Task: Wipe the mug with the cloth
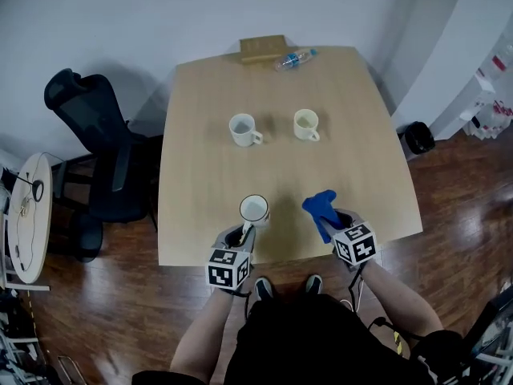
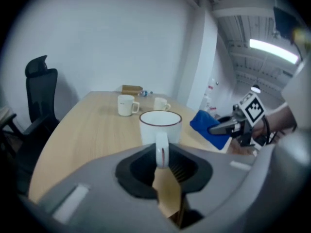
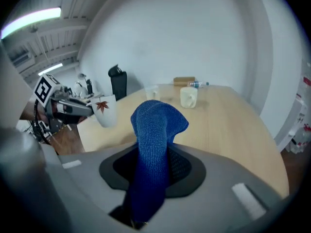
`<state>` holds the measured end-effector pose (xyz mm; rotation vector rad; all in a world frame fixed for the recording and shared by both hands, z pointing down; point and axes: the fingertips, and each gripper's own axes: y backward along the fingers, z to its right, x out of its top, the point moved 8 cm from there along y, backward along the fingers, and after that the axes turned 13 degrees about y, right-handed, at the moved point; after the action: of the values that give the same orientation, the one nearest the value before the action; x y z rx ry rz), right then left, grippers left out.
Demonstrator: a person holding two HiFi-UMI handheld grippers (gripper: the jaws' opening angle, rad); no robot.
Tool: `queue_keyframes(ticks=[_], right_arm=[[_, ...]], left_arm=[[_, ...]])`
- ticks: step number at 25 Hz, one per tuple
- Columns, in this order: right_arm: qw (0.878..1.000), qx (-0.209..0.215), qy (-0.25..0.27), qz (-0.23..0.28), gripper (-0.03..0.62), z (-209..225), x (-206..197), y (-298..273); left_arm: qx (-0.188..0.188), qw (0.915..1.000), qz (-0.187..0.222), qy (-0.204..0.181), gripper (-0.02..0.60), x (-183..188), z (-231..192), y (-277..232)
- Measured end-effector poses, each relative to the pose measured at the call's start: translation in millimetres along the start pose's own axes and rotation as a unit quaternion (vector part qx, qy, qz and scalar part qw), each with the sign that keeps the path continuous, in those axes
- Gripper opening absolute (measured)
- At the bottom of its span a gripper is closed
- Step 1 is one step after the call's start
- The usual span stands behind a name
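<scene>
Left claw: closed tight on the handle of the white mug. The handle runs straight back between my jaws and the mug stands upright with its rim up. In the right gripper view the mug shows a red leaf print on its side.

Right claw: jaws narrowed onto the blue cloth, which fills the gap between them. The cloth stands up out of the jaws and folds over at its top.

Position, head view: both claws are at the near edge of the desk, with the left claw and mug on my left and the right claw and cloth on my right. Mug and cloth are near each other but not touching.

Also on the desk: two other mugs side by side mid-desk, well apart from mine. A wooden block and a bottle lie at the far edge. An office chair stands to the left of the desk.
</scene>
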<state>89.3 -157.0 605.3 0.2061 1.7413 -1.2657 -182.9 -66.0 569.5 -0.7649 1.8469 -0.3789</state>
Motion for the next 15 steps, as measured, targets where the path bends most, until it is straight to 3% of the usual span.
queue_keyframes(ticks=[3, 5, 8, 11, 14, 15], right_arm=[[0.993, -0.007, 0.012, 0.117, 0.121, -6.0, 52.5, 50.8], [0.975, -0.024, 0.057, 0.214, 0.121, -16.5, 100.6, 94.2], [0.921, -0.076, 0.177, 0.338, 0.121, -48.1, 177.4, 154.2], [0.883, -0.135, 0.321, 0.315, 0.121, -87.6, 212.2, 176.5], [0.818, -0.193, 0.436, 0.323, 0.119, -119.8, 225.5, 183.1], [0.803, -0.207, 0.457, 0.321, 0.117, -124.7, 225.6, 186.8]], left_arm=[[-0.061, 0.9940, 0.067, 0.062, 0.060, 30.5, 30.6, 28.2], [-0.098, 0.9842, 0.110, 0.098, 0.060, 53.8, 52.9, 47.1], [-0.145, 0.9653, 0.171, 0.133, 0.060, 92.6, 86.6, 70.7], [-0.181, 0.9513, 0.213, 0.130, 0.060, 126.4, 123.4, 89.6], [-0.204, 0.9459, 0.228, 0.109, 0.060, 144.8, 154.2, 105.6], [-0.208, 0.9454, 0.231, 0.097, 0.060, 146.4, 159.3, 108.5]])
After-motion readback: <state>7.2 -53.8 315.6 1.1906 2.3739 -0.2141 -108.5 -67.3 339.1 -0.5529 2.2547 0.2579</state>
